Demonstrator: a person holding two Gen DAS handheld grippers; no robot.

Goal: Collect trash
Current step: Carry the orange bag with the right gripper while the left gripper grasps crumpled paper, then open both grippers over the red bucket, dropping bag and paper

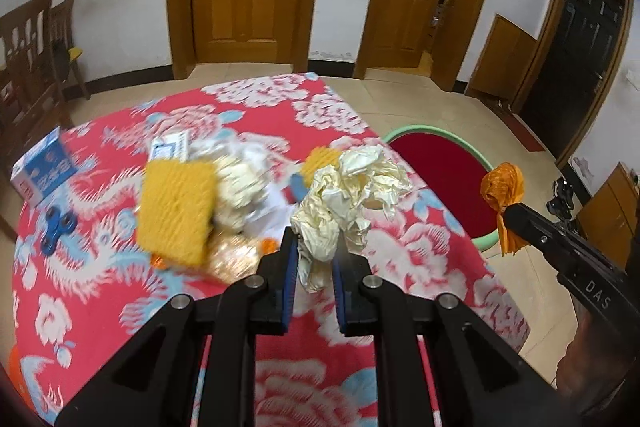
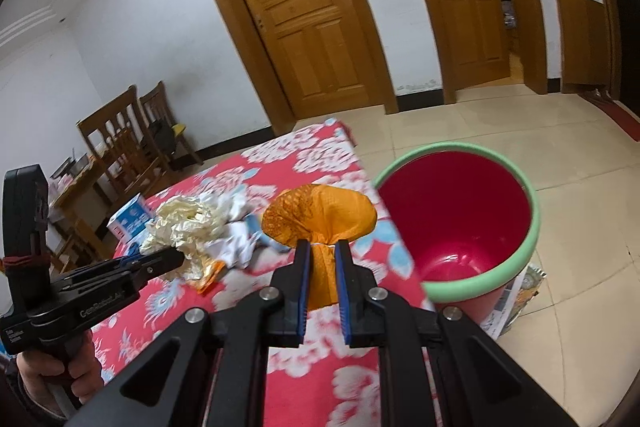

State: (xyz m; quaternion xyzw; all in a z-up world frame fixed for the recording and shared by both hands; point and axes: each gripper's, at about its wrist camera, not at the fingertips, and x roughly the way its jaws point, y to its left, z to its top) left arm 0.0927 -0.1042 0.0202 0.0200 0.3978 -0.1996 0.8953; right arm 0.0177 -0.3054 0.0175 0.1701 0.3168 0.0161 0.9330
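The left tool pinches a crumpled cream plastic wrapper, whose wad stretches forward and up beyond the fingertips, above the red flower-patterned counter. The right tool is pressed onto the twisted neck of an orange plastic bag; its bulging end points ahead and its tail runs back between the blue pads. Both hang near the counter edge beside a red bucket with a green rim. A blurred yellow sponge and white scraps behind are hard to make out.
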